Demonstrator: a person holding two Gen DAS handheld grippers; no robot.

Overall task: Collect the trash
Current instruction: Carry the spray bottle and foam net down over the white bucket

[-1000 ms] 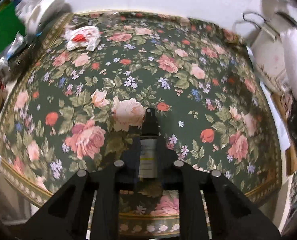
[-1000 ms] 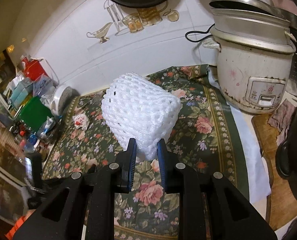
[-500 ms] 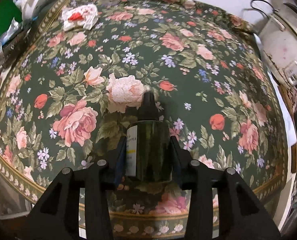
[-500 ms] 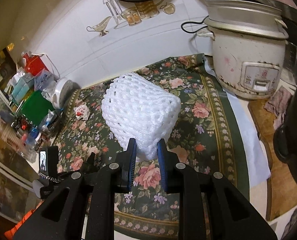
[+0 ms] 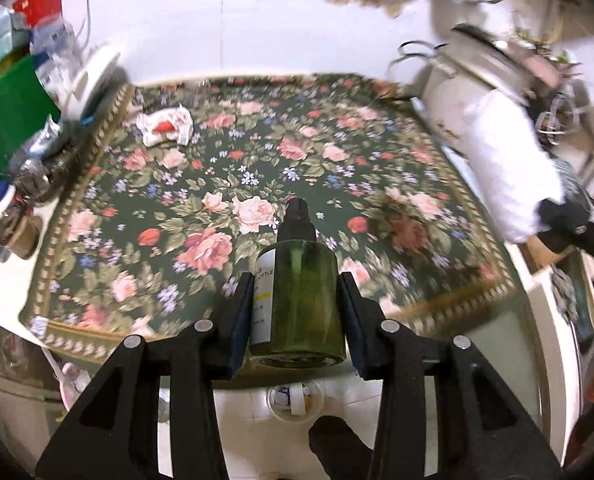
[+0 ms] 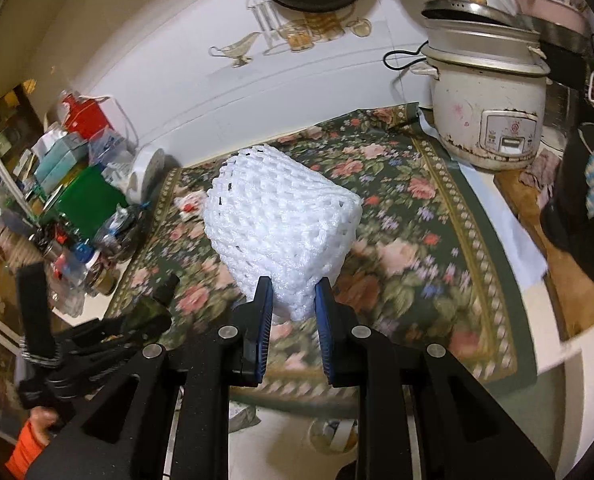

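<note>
My left gripper [image 5: 295, 300] is shut on a dark green bottle [image 5: 299, 304] with a black cap and a white label, held in the air over the front edge of the floral tablecloth [image 5: 337, 168]. My right gripper [image 6: 293, 300] is shut on a white foam fruit net [image 6: 281, 224], held above the same cloth [image 6: 417, 240]. The net also shows at the right of the left wrist view [image 5: 509, 168]. A crumpled white and red wrapper [image 5: 165, 126] lies at the cloth's far left; it also shows in the right wrist view [image 6: 189, 203]. The left gripper appears at lower left in the right wrist view [image 6: 149, 304].
A white rice cooker [image 6: 485, 108] stands at the far right of the table. Boxes, bottles and a green pack [image 5: 5, 120] crowd the left edge. A small round bin [image 5: 295, 400] with scraps sits on the floor below the table's front edge, also seen in the right wrist view [image 6: 335, 436].
My left gripper closed on the green bottle, lifted it off the cloth and drew back toward the table's front edge. My right gripper pulled back and lower with the foam net.
</note>
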